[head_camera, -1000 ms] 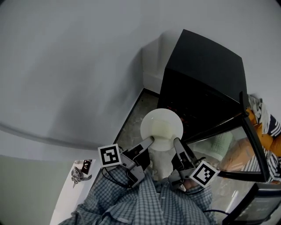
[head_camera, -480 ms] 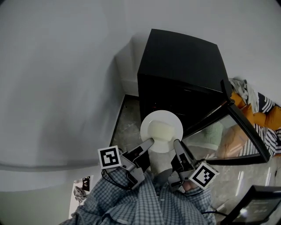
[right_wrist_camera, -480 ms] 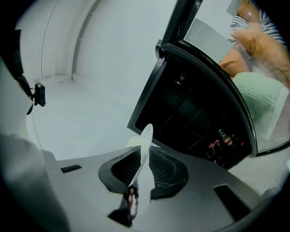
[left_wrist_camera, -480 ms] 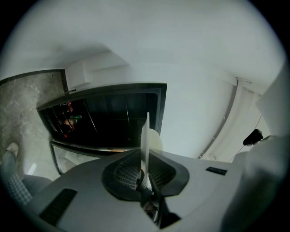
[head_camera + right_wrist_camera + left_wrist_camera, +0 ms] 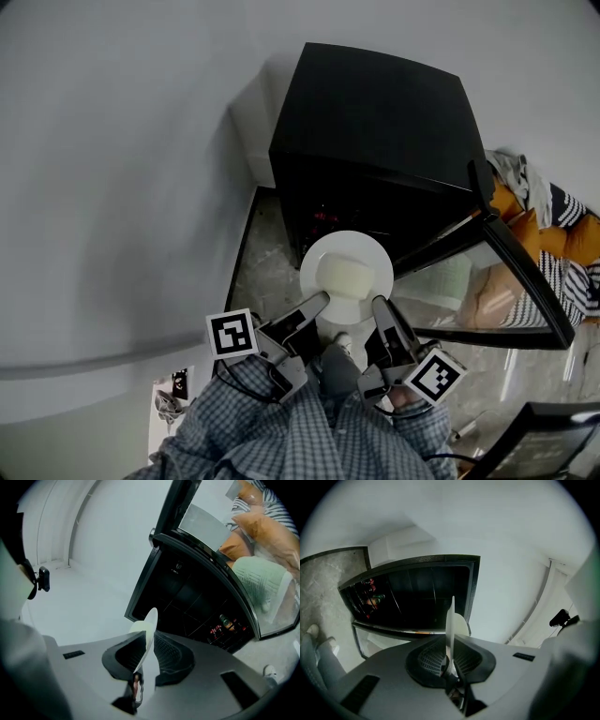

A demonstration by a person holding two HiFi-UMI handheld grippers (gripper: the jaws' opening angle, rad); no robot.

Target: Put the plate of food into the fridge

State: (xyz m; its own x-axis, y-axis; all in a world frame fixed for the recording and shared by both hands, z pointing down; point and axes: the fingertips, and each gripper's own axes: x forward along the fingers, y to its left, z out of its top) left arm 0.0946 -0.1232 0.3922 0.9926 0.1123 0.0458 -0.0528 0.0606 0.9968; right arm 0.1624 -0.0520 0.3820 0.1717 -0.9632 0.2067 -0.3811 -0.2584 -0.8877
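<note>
A white plate [image 5: 323,251] with a pale block of food [image 5: 346,277] hangs level in front of the black fridge [image 5: 375,122], whose door [image 5: 502,281] swings open to the right. My left gripper [image 5: 320,301] is shut on the plate's near left rim. At the near right rim, my right gripper [image 5: 378,304] has the rim between its pads, and its jaws are closing. The left gripper view shows the plate [image 5: 450,620] edge-on in the left gripper [image 5: 449,654] before the dark fridge [image 5: 417,597]. In the right gripper view the plate [image 5: 150,625] sits in the right gripper [image 5: 143,654].
Bottles [image 5: 226,623] stand low inside the fridge [image 5: 187,597]. Orange and striped cushions [image 5: 562,234] lie behind the glass door. White walls flank the fridge on the left. A person's shoe [image 5: 343,343] rests on the stone floor [image 5: 262,267] below the plate.
The fridge has slid left and nearer in the head view, so its dark opening now lies just beyond the plate. Both grippers keep their hold on the plate's rim.
</note>
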